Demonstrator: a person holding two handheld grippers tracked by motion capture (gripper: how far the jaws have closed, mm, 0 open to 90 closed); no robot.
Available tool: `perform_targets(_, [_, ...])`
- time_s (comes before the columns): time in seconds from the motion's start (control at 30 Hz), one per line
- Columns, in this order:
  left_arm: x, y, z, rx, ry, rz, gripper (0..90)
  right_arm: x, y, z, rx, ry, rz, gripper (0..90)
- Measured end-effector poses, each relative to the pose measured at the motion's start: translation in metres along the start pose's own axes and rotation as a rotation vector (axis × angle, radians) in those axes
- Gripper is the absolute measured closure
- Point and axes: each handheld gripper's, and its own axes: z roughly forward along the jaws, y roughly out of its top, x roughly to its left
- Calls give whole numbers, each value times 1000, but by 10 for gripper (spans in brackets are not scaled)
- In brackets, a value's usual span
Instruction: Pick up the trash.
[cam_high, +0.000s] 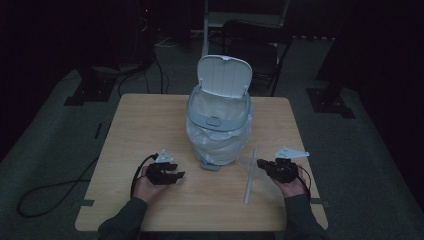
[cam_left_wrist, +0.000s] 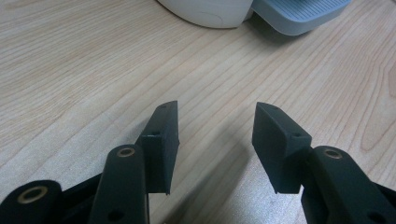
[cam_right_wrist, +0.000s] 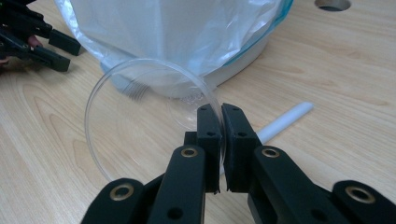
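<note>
Near worktop's right front edge, your right gripper (cam_right_wrist: 220, 149) has jaws clamped on rim of clear plastic cup (cam_right_wrist: 149, 116), beside lined bin (cam_high: 218, 120). Left gripper (cam_left_wrist: 215, 140): jaws open, empty. Keep pinch firm; lift cup level, clear white stick (cam_high: 250, 175), carry over bin mouth.

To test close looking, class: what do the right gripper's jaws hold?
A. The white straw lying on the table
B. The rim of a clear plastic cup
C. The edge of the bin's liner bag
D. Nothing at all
B: in the right gripper view, the right gripper has its jaws pressed together on the thin rim of the clear plastic cup, while the white straw lies on the table behind.
</note>
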Motion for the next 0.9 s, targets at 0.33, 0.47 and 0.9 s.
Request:
perform_targets(0.33, [0, 0, 0, -1, 4, 3, 506, -2, 6, -15, -42, -30, -1, 864])
perform_targets(0.47, [0, 0, 0, -4, 5, 3, 499, -2, 10, -22, -58, -39, -3, 864])
perform_targets(0.9, [0, -1, 1, -9, 2, 0, 489, -2, 18, -39, -97, -64, -16, 865])
